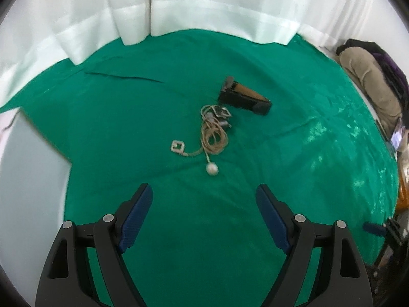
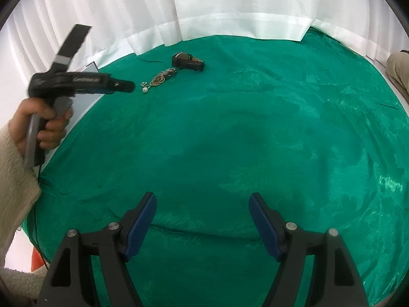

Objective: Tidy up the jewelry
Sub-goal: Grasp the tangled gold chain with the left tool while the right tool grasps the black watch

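White curtains [image 1: 204, 5] hang behind a tabletop covered by a green cloth [image 1: 294, 153], which is creased and shiny in patches toward its right side. Near the middle of the cloth lies the jewelry: a tangle of thin chain [image 1: 214, 134] in loose loops, with a square pendant [image 1: 177, 146] trailing off to its left and a round pearl [image 1: 212, 169] on a short strand at the near end. A darker, angular piece sits at the far end of the tangle, too blurred to make out. Just beyond the chain, close beside it, rests a watch [image 1: 244, 97] with a dark strap lying on its side.

The left hand-held gripper [image 1: 204, 199] hangs over the cloth just short of the pearl, its blue-padded fingers spread wide with nothing between them. From the other side, its black body shows blurred in the air, gripped by a hand [image 2: 43, 125] in a cream knitted sleeve [image 2: 15, 176].

The right hand-held gripper [image 2: 203, 208] is held over bare green cloth, well apart from the jewelry, fingers likewise spread and empty. A heap of beige and dark fabric [image 1: 370, 76] lies off the tabletop's right edge.
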### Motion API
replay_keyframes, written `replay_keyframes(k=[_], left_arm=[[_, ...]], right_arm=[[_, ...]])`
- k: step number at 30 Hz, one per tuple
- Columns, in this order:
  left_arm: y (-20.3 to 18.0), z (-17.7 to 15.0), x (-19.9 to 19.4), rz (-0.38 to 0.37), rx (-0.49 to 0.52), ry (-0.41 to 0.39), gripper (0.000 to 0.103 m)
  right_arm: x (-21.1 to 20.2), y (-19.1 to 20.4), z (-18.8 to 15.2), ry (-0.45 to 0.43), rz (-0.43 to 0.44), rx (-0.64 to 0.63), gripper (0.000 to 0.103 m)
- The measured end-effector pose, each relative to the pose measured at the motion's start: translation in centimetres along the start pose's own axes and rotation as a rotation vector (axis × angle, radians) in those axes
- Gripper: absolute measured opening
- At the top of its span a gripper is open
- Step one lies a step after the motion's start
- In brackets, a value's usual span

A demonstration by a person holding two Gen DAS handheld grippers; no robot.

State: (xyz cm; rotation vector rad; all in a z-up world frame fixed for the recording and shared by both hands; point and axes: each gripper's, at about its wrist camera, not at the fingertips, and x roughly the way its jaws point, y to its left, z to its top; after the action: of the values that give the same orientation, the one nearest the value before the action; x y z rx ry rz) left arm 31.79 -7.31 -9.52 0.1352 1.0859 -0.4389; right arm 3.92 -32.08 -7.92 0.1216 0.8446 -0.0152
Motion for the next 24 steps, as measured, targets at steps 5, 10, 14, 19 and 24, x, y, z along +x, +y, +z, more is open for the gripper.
replay_keyframes(k=[5,10,14,19,24], left_arm=[[-1.0,2.4,2.8,0.019,0.059,-0.002,0.083],[-1.9,4.0,4.8,0.024,0.105,-0.023,0.069],[-1.4,3.9,4.3,-0.026,0.104,-0.070,0.019],[0.2,2.7,1.5,-0.088,-0.002,-0.124,0.017],[1.1,-0.1,-5.0,-0.166,-0.137,-0.219,0.017]], right_arm=[[0.8,0.2,0.3,0.015,0.012,0.001,0.076],[0.9,0.7,0.6,0.020,0.025,-0.007,0.076],[0.6,0.7,0.8,0.015,0.027,-0.007,0.076],[-0.1,1.0,2.0,0.020,0.060,-0.016,0.076],[-2.1,0.7,7.6,-0.006,0.130,-0.061,0.076]])
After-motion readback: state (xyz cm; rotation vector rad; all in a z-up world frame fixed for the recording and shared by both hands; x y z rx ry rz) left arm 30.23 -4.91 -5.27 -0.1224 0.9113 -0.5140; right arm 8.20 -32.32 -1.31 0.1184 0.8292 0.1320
